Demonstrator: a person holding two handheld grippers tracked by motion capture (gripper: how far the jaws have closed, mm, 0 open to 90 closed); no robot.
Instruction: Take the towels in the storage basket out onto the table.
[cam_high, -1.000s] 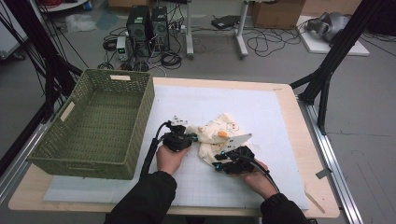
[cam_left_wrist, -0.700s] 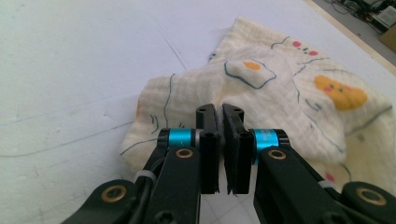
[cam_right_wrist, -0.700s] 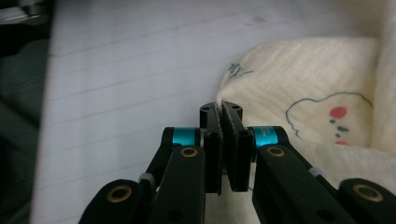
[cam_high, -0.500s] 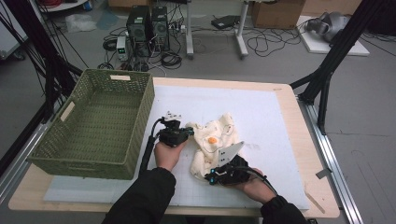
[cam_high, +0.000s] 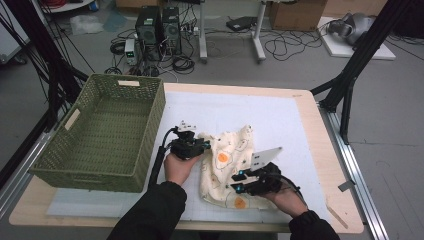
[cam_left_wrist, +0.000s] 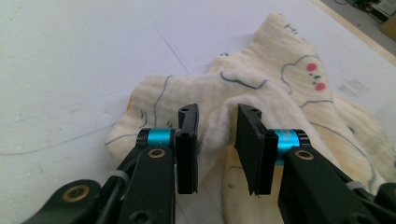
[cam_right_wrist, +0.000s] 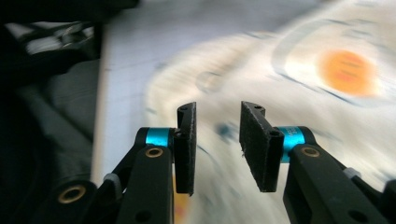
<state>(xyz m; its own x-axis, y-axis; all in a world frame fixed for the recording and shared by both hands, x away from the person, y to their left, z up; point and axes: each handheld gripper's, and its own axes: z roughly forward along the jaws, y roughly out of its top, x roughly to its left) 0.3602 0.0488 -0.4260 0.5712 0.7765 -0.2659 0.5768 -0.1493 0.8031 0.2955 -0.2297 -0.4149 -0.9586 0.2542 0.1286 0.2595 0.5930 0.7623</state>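
- A cream cloth printed with fried eggs is lying rumpled on the white mat of the worktop, near the middle and toward the near edge.
- It is looking soft, light and limp, so it will likely be sagging and sliding unless taken by a hem or corner; a pinched fold of the edge seems the surest hold.
- The left tongs are sitting at the cloth's left edge, their jaws having just been opening, with a ridge of fabric between them but not pressed.
- The right tongs are hovering over the cloth's near part, jaws likewise just opening and gripping nothing.
- A green wicker basket is standing at the left, apart from the cloth.
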